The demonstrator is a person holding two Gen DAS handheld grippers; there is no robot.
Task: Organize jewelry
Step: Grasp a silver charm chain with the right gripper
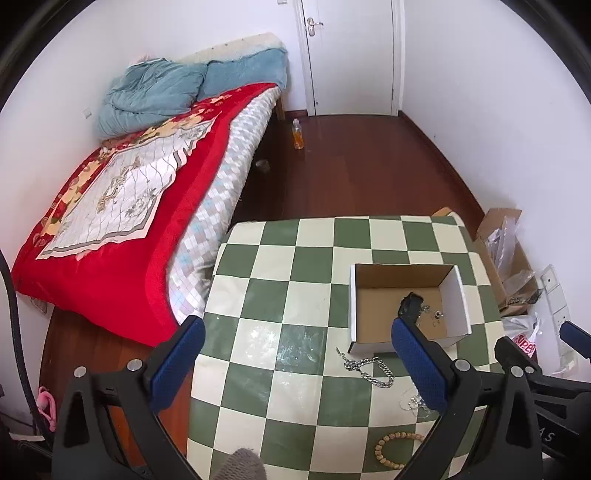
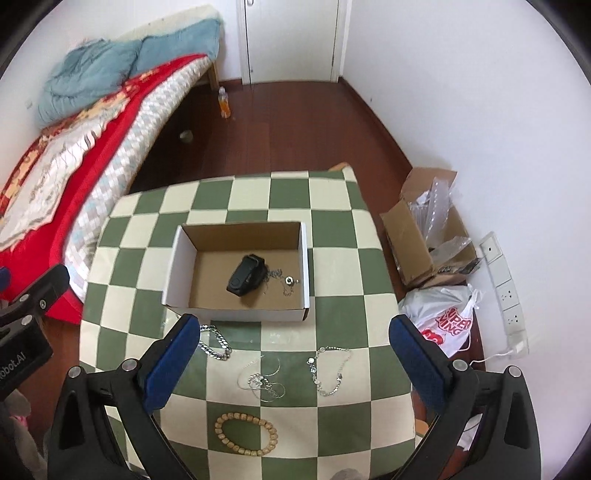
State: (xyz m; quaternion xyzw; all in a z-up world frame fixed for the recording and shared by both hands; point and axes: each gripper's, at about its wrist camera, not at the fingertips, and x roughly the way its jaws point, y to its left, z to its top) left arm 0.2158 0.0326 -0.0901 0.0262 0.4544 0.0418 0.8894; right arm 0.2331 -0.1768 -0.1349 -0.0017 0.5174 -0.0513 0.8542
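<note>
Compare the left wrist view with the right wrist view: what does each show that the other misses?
Only the left wrist view shows the door handle. Only the right wrist view shows the thin silver bracelet and the whole tangled necklace. Both show the open box holding a black band, the heavy chain, the bead bracelet and both open grippers.

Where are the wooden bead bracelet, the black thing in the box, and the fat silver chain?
wooden bead bracelet (image 2: 246, 432): right wrist view, its bottom beads.
black thing (image 2: 245, 276): right wrist view, middle of its body.
fat silver chain (image 1: 372, 370): left wrist view, its looped links.
</note>
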